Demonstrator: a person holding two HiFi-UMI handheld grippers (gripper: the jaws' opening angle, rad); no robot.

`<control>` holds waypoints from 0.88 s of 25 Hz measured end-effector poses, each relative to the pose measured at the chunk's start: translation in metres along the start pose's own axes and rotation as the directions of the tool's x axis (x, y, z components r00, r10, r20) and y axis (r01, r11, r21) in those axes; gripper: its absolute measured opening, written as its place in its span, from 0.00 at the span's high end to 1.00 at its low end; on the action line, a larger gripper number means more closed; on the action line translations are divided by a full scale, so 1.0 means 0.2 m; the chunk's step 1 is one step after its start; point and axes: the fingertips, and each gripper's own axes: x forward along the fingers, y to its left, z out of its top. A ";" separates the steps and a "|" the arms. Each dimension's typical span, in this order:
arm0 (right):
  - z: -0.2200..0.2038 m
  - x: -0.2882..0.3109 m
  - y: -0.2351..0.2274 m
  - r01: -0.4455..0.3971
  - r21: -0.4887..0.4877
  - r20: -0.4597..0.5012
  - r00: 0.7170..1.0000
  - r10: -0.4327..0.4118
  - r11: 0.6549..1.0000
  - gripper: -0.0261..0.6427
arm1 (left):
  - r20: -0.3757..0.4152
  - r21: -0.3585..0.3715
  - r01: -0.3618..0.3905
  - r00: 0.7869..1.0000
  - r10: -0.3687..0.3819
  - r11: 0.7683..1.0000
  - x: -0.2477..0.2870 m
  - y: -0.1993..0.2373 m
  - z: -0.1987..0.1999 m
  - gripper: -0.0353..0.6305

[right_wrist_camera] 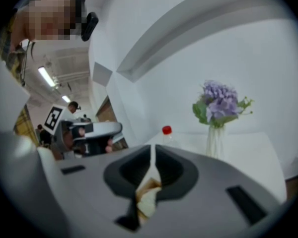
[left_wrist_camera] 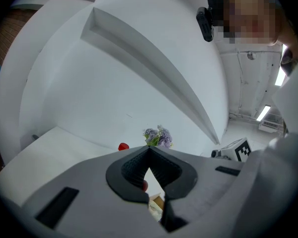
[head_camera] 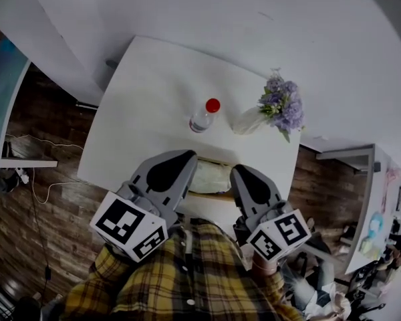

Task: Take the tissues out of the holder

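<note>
The tissue holder (head_camera: pixel 210 178), a tan box with pale tissues in it, sits at the near edge of the white table (head_camera: pixel 147 105), mostly hidden between my two grippers. My left gripper (head_camera: pixel 186 158) is just left of it, jaws shut with the tips touching and nothing between them. My right gripper (head_camera: pixel 242 174) is just right of it, also shut and empty. Both gripper views show a sliver of the holder (left_wrist_camera: pixel 156 205) (right_wrist_camera: pixel 146 197) below the closed jaws. The left gripper (left_wrist_camera: pixel 149 148) and the right gripper (right_wrist_camera: pixel 153 148) both point across the table.
A clear bottle with a red cap (head_camera: pixel 204 116) stands mid-table, and a vase of purple flowers (head_camera: pixel 281 105) stands to its right. A white wall rises behind the table. Dark wooden floor, cables and shelves (head_camera: pixel 361 199) surround it. My plaid shirt (head_camera: pixel 187 279) fills the bottom.
</note>
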 end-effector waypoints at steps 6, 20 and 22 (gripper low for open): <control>0.02 0.00 0.02 -0.059 -0.016 -0.002 0.998 0.059 0.998 0.89 | 0.005 0.011 -0.018 1.000 0.018 1.000 0.01 0.01 0.02 0.94; -0.01 0.02 0.06 -0.123 -0.144 -0.081 0.990 0.113 0.982 0.65 | 0.003 0.009 -0.041 0.999 0.041 0.999 -0.01 0.03 0.01 0.94; -0.04 0.03 0.08 -0.140 -0.174 -0.119 0.986 0.120 0.975 0.64 | 0.001 0.006 -0.045 0.999 0.045 0.999 -0.02 0.03 0.00 0.94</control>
